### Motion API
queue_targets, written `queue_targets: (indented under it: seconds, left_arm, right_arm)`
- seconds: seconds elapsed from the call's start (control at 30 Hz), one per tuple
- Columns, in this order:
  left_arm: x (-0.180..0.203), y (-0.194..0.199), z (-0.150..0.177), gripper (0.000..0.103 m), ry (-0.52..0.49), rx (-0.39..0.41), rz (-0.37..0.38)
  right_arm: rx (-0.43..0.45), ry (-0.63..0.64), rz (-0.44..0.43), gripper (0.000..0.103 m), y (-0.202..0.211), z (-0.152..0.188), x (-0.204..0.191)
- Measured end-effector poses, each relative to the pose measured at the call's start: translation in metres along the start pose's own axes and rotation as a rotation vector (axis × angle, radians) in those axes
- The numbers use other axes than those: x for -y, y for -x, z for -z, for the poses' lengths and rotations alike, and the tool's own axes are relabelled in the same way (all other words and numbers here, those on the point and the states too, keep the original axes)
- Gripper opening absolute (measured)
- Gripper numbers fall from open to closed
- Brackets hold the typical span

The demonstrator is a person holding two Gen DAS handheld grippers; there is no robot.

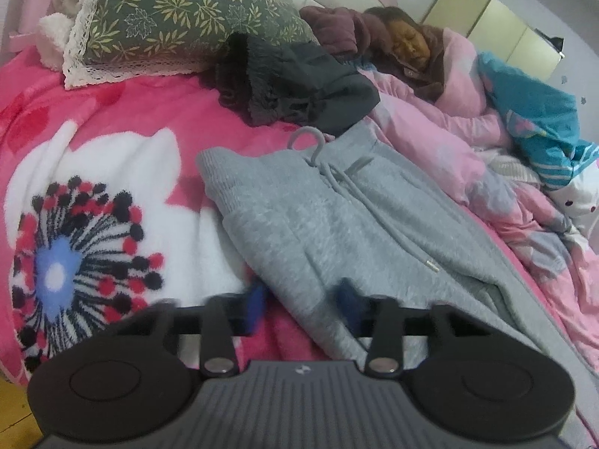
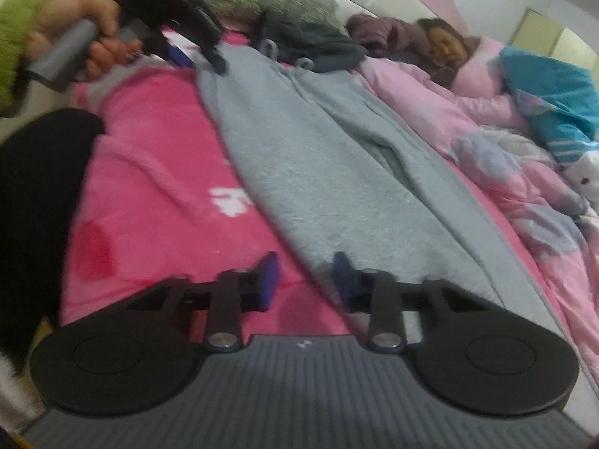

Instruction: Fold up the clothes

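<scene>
Grey sweatpants [image 1: 337, 224] with a drawstring lie flat on a pink flowered blanket [image 1: 112, 119]. My left gripper [image 1: 301, 299] hangs low over their left edge near the waist. Its blue pads stand apart with a fold of grey fabric between them, and the picture is blurred there. In the right wrist view the sweatpants [image 2: 318, 168] run away from me. My right gripper [image 2: 305, 277] is open at the leg end, its right pad at the hem and its left pad over the blanket [image 2: 157, 172]. A hand in a green sleeve holds the left gripper [image 2: 200, 60] at the waistband.
A green leaf-print pillow [image 1: 168, 18] and a dark pile of clothes [image 1: 299, 86] lie beyond the waistband, with a grey hanger hook [image 1: 307, 138] beside it. A person lies under a pink quilt [image 1: 430, 119] on the right, next to teal cloth [image 1: 535, 123]. Black clothing [image 2: 37, 205] fills the left.
</scene>
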State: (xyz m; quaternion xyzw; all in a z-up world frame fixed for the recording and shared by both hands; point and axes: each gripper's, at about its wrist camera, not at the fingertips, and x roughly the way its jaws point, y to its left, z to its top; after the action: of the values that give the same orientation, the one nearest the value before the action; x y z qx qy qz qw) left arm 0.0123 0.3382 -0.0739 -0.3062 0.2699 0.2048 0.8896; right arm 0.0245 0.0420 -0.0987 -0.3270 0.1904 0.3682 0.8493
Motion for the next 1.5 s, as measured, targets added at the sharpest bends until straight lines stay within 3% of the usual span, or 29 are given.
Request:
queue_targets:
  seconds: [0.07,0.1,0.2,0.3,0.43,0.83,1.03,1.1,1.27,1.33,1.43,1.5]
  left_arm:
    - [-0.002,0.000,-0.002,0.009,0.031,-0.007,0.026]
    - [-0.002,0.002,-0.004,0.007,0.037,-0.002,0.028]
    - [-0.003,0.012,-0.013,0.006,0.071,0.028,0.054]
    - [-0.007,0.021,-0.024,0.006,0.092,0.057,0.076]
    - [-0.014,0.019,-0.030,0.006,0.105,0.042,0.065]
    - [-0.024,0.024,-0.013,0.005,0.074,0.034,0.005]
    - [-0.022,0.017,-0.011,0.006,0.004,0.052,-0.036]
    - [-0.024,0.010,-0.007,0.008,-0.010,0.031,-0.048]
    - [-0.026,0.022,-0.004,0.034,-0.030,0.043,-0.062]
    - [-0.026,0.030,-0.004,0.036,-0.036,0.054,-0.078]
    - [-0.023,0.044,-0.003,0.048,-0.053,0.095,-0.135]
    - [-0.019,0.056,-0.002,0.048,-0.069,0.131,-0.171]
  right_arm:
    - [-0.005,-0.030,0.009,0.002,-0.003,-0.001,0.004]
    - [-0.004,-0.047,0.005,0.001,-0.001,-0.002,0.006]
    - [0.013,-0.097,-0.030,0.001,0.013,-0.011,0.011]
    - [0.031,-0.184,-0.121,0.001,0.035,-0.021,0.017]
    - [0.021,-0.248,-0.228,0.001,0.042,-0.025,0.011]
    - [-0.028,-0.273,-0.260,0.001,0.034,-0.014,0.004]
    - [-0.040,-0.307,-0.302,0.000,0.028,-0.009,0.002]
    - [-0.060,-0.331,-0.327,0.000,0.021,-0.003,-0.001]
    - [-0.026,-0.382,-0.339,0.003,0.032,0.005,-0.003]
    - [-0.011,-0.413,-0.341,0.003,0.040,0.010,0.003]
    - [0.008,-0.474,-0.318,0.009,0.056,0.020,0.017]
    - [0.021,-0.515,-0.284,0.014,0.070,0.029,0.028]
